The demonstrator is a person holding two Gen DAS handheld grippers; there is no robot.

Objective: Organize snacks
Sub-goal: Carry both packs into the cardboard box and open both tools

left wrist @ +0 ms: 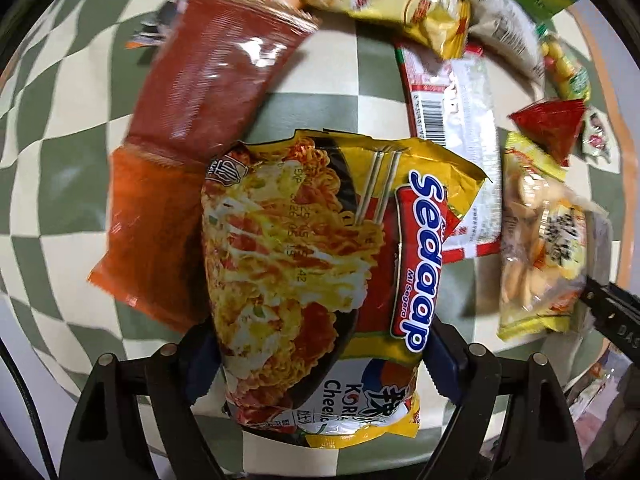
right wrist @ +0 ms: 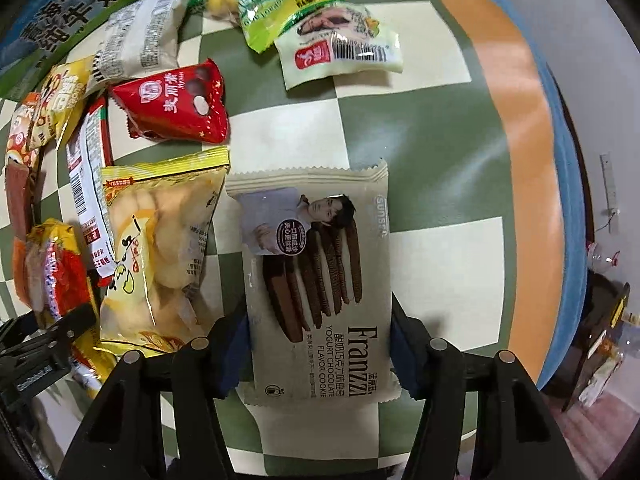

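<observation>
Right tongs [right wrist: 320, 344] clamped across Franzzi cookie pack [right wrist: 316, 280], long axis running straight ahead, near surface's orange edge [right wrist: 516, 160]; left tongs [left wrist: 320, 364] gripping Sedaap noodle packet [left wrist: 304, 264].

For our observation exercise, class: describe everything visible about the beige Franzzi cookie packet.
The beige, flat plastic Franzzi cookie packet has crimped ends, a printed person, dark chocolate wafer sticks and "Yogurt Chocolate Flavor Cookie" lettering. It looks sealed and lies face up above the green-and-cream checked tablecloth. The right claw grips its long sides. A yellow bag of pale biscuits sits alongside it.
</observation>
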